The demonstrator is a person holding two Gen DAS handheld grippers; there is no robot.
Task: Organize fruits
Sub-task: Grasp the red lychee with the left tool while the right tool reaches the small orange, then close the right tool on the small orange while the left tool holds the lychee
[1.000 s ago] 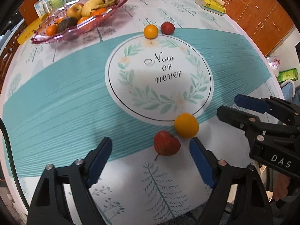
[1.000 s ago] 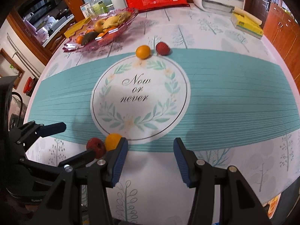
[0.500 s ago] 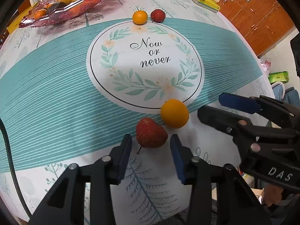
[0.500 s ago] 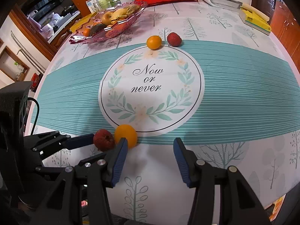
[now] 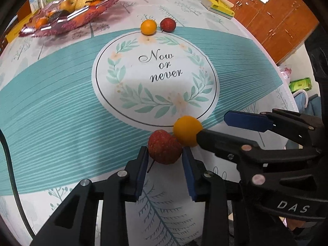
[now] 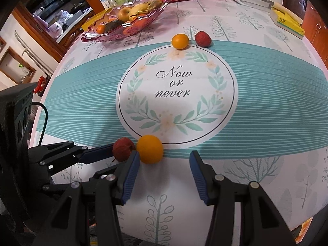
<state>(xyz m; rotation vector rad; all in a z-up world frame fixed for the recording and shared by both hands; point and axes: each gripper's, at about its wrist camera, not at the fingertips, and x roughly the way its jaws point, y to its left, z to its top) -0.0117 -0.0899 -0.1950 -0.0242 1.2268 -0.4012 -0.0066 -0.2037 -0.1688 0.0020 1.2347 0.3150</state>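
The left gripper (image 5: 165,155) has just been closing, and its blue pads now press on both sides of the near red fruit (image 5: 164,149), which sits between the jaws at their tips. The near orange (image 5: 187,130) touches this fruit, just outside the right-hand jaw. The right gripper (image 6: 164,162) stands half open; this orange lies at the tip of its left-hand jaw, not clamped. Far ahead of both jaws wait another orange (image 6: 180,41), another red fruit (image 6: 202,38) and the pink fruit tray (image 6: 106,34).
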